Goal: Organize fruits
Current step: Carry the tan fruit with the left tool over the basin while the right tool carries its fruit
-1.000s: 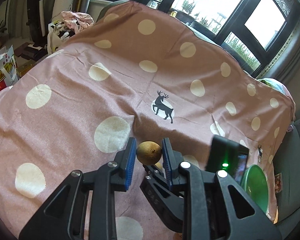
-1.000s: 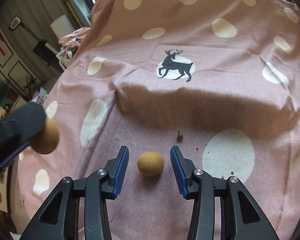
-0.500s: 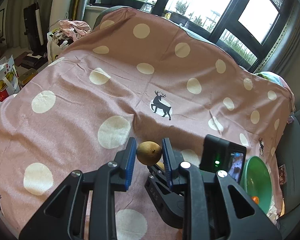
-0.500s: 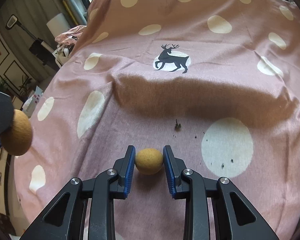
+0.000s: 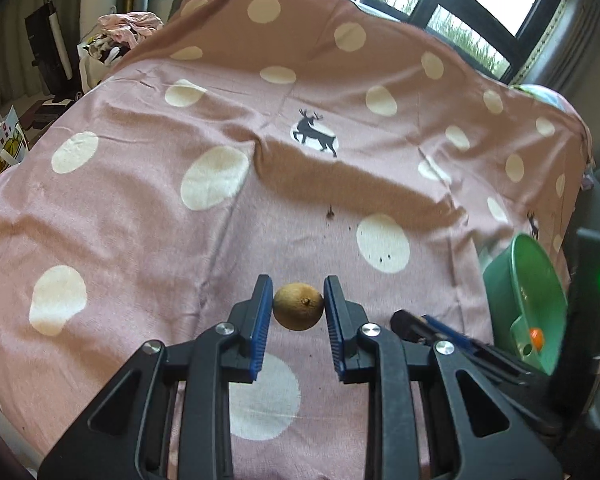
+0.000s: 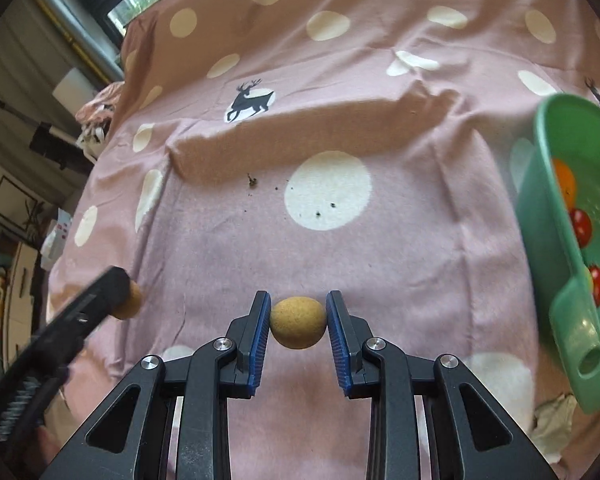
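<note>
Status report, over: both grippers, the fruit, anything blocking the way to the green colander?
Left gripper shut on a brown fruit. Right gripper shut on a second brown fruit. Green colander right, holding tomatoes. Nothing in between.

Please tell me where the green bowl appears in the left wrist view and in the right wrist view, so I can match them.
Left wrist view: the green bowl stands at the right edge, below the middle.
Right wrist view: the green bowl fills the right edge, with red and orange fruit inside.
Shared landmark: the black deer print on the pink cloth.
</note>
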A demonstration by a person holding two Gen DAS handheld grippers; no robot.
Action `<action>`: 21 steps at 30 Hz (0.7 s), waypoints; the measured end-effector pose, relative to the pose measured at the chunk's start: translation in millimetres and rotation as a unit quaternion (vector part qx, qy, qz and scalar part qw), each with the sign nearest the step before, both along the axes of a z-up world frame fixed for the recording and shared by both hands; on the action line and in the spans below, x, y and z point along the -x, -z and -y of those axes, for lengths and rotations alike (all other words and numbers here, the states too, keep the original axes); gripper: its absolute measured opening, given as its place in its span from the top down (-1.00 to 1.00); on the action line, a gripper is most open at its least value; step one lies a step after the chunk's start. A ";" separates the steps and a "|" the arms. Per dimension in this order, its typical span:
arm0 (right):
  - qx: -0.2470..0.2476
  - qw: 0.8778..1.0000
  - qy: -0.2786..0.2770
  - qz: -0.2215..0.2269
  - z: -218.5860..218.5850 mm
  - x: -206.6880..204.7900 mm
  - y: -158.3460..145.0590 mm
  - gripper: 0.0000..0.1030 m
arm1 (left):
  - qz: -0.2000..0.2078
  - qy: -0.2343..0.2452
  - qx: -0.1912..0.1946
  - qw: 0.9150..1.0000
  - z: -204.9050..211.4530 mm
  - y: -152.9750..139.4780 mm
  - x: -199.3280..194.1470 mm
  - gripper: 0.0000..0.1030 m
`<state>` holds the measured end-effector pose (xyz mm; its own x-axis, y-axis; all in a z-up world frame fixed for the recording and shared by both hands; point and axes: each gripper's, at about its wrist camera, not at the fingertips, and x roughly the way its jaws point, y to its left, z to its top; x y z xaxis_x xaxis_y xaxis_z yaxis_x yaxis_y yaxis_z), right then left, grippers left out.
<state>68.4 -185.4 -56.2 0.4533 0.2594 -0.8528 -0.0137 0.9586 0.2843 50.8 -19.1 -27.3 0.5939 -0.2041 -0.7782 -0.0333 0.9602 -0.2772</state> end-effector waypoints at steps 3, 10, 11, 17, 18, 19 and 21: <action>-0.004 1.000 0.008 0.007 6.8 2.0 -3.6 0.41 | -0.008 0.006 -0.002 1.000 5.4 5.6 -1.5 0.50; -0.012 1.000 0.022 0.011 13.6 2.0 -6.8 0.41 | -0.013 0.003 -0.012 1.000 8.5 9.9 -2.1 0.50; -0.014 1.000 0.022 0.013 13.8 3.1 -8.0 0.41 | -0.013 0.004 -0.012 1.000 9.5 10.0 -2.1 0.50; -0.022 0.999 0.021 0.028 15.6 9.2 -15.7 0.41 | -0.009 0.011 -0.016 1.000 15.5 8.0 0.7 0.49; -0.023 0.999 0.022 0.030 16.4 10.3 -17.1 0.41 | -0.008 0.012 -0.016 1.000 16.2 7.4 1.2 0.49; -0.023 0.999 0.022 0.033 16.8 11.5 -18.6 0.41 | -0.006 0.013 -0.016 1.000 16.7 6.4 1.8 0.49; -0.024 0.999 0.024 0.041 18.4 13.5 -22.2 0.41 | -0.001 0.015 -0.017 1.000 18.1 4.2 3.4 0.49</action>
